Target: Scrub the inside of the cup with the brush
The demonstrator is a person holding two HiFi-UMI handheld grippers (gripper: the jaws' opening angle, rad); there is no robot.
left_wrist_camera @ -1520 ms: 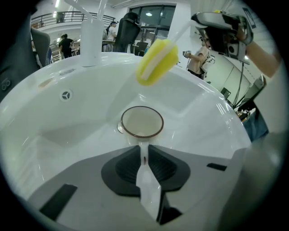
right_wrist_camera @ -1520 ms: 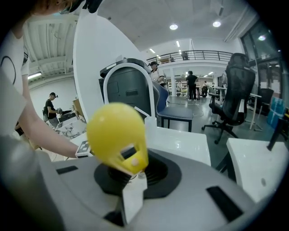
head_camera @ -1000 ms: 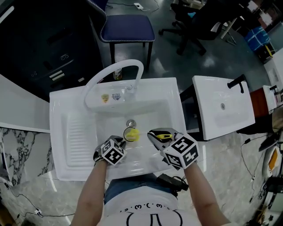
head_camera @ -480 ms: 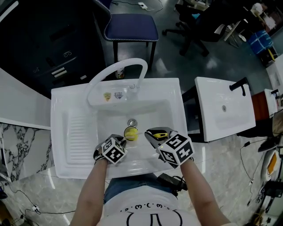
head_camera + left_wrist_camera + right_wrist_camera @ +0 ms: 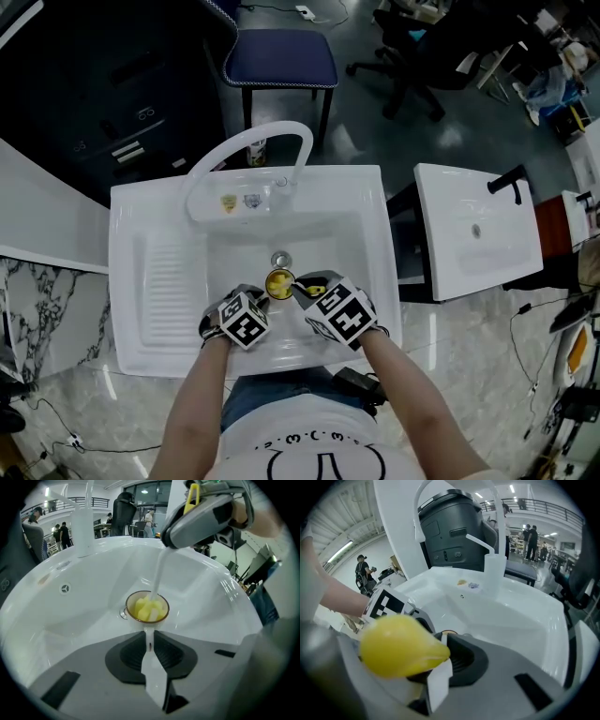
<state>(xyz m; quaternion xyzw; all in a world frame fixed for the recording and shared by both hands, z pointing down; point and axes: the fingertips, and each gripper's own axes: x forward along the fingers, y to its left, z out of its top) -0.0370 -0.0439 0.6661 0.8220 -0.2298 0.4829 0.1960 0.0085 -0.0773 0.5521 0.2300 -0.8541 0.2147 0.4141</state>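
The left gripper [image 5: 149, 633] is clamped on the near side of the small white, brown-rimmed cup [image 5: 128, 610]. The cup is mid-basin in the white ceramic sink [image 5: 361, 246], just before the metal drain [image 5: 279, 258]. The yellow sponge-headed brush [image 5: 158, 576] reaches into the cup, its yellow handle clenched in the right gripper [image 5: 302, 287].

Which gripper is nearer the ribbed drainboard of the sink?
Left. The left gripper sits just right of the drainboard in the head view; the right gripper is farther right, beyond the cup.
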